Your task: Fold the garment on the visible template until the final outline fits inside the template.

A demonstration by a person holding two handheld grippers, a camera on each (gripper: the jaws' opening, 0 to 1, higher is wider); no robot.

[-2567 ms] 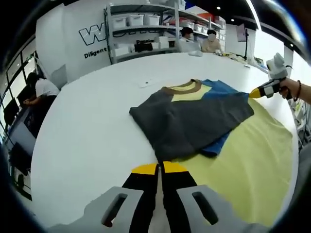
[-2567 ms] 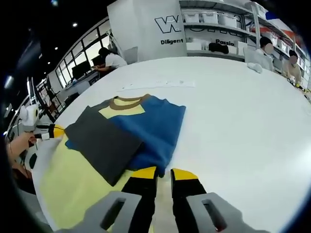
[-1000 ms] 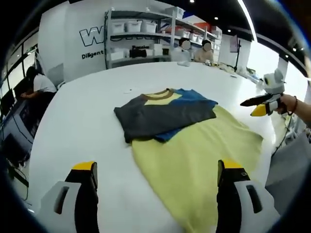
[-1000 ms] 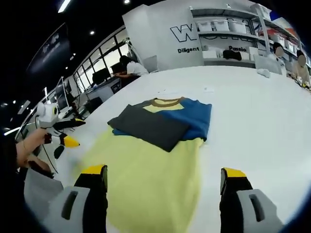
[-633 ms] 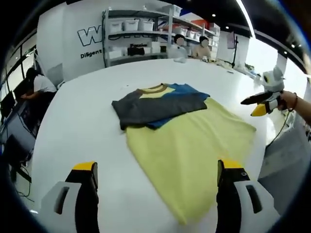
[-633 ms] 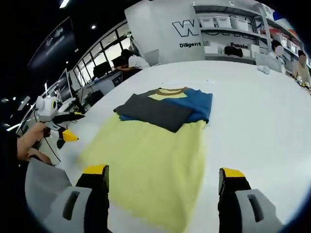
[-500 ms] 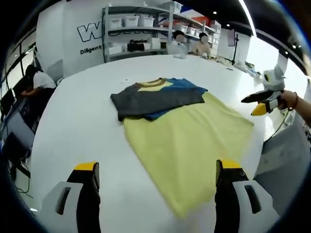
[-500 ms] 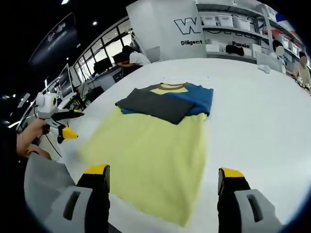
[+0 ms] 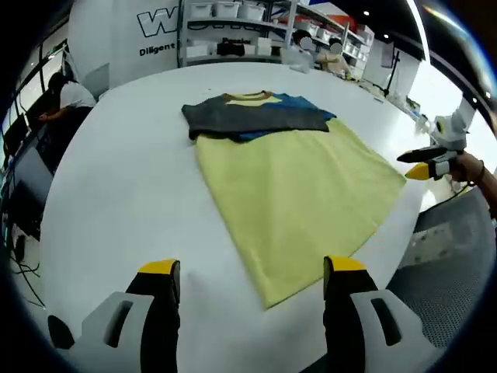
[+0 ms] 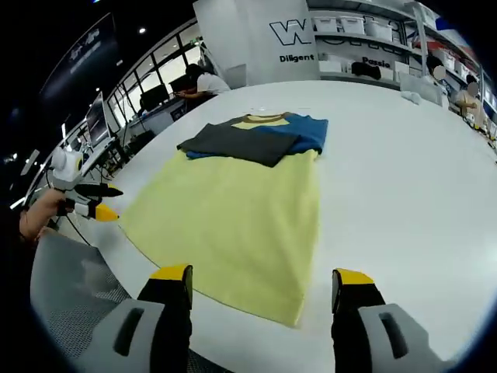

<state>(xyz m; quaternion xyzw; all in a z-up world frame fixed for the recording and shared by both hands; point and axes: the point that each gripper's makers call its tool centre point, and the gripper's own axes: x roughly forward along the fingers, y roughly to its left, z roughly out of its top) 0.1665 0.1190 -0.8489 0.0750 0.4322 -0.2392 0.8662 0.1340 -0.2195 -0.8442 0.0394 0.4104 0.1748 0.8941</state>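
A garment [image 9: 289, 183] lies flat on the round white table [image 9: 124, 179], its wide yellow body toward me. At its far end a grey part [image 9: 225, 116] and a blue part [image 9: 299, 118] are folded over the chest below a brown collar. My left gripper [image 9: 250, 268] is open and holds nothing, just short of the yellow hem. In the right gripper view the same garment [image 10: 233, 206] shows grey [image 10: 233, 140] and blue [image 10: 301, 130] folds. My right gripper [image 10: 262, 276] is open near the hem. Each gripper shows in the other's view, off the table edge: right [image 9: 415, 163], left [image 10: 105, 202].
Shelves with white bins [image 9: 233, 31] stand behind the table by a white wall with lettering. People sit at the far side [image 9: 326, 54], and one sits at a desk [image 9: 58, 97]. Grey floor [image 9: 450, 256] lies beyond the near table edge.
Both grippers, shut on the garment 2.6 s ago, have opened and let go. Both views have pulled back and risen; the yellow body now lies spread flat.
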